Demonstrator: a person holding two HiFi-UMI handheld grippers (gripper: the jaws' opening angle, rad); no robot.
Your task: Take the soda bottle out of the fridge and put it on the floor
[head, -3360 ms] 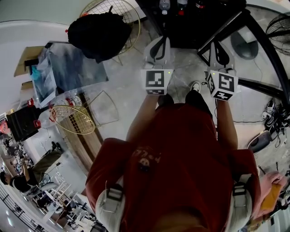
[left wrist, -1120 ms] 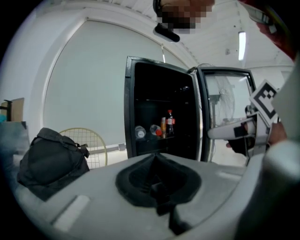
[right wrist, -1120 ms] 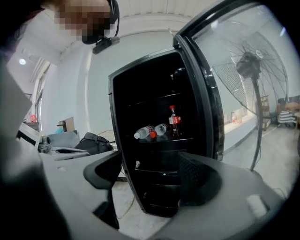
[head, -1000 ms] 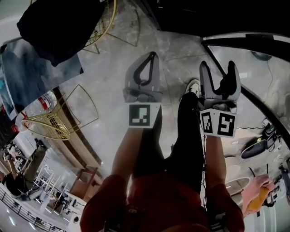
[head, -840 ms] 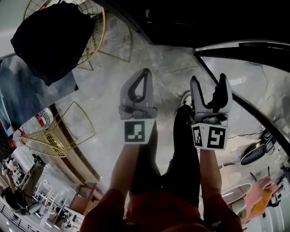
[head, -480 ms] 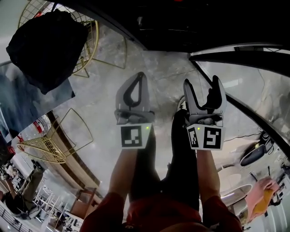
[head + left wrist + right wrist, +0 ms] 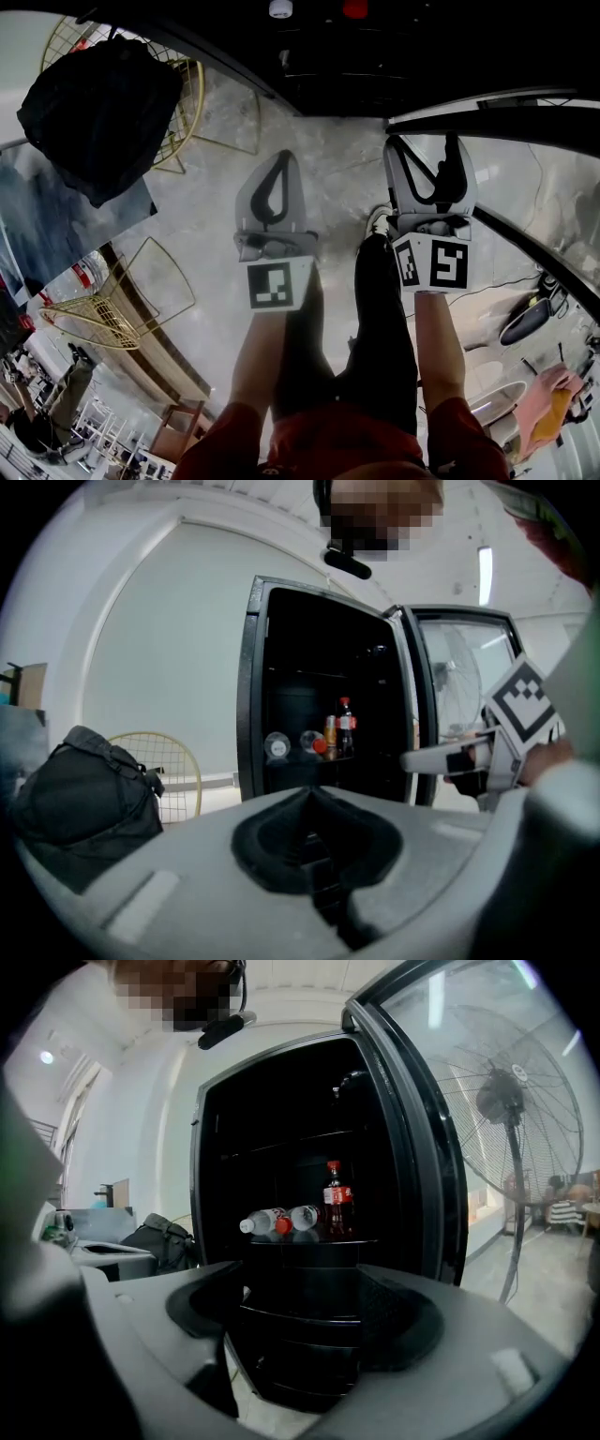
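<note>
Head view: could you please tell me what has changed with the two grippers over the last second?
The right gripper, jaws apart, has moved forward towards the open black fridge, drawing ahead of the left gripper. The left gripper has stayed shut and roughly in place. Nothing was taken hold of: the red-capped dark soda bottle stands on its shelf.

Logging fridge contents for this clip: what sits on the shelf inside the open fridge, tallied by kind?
Upright soda bottle: 1
Clear bottles lying on their sides: 2
Orange can, which shows only in the left gripper view: 1
Total: 4
</note>
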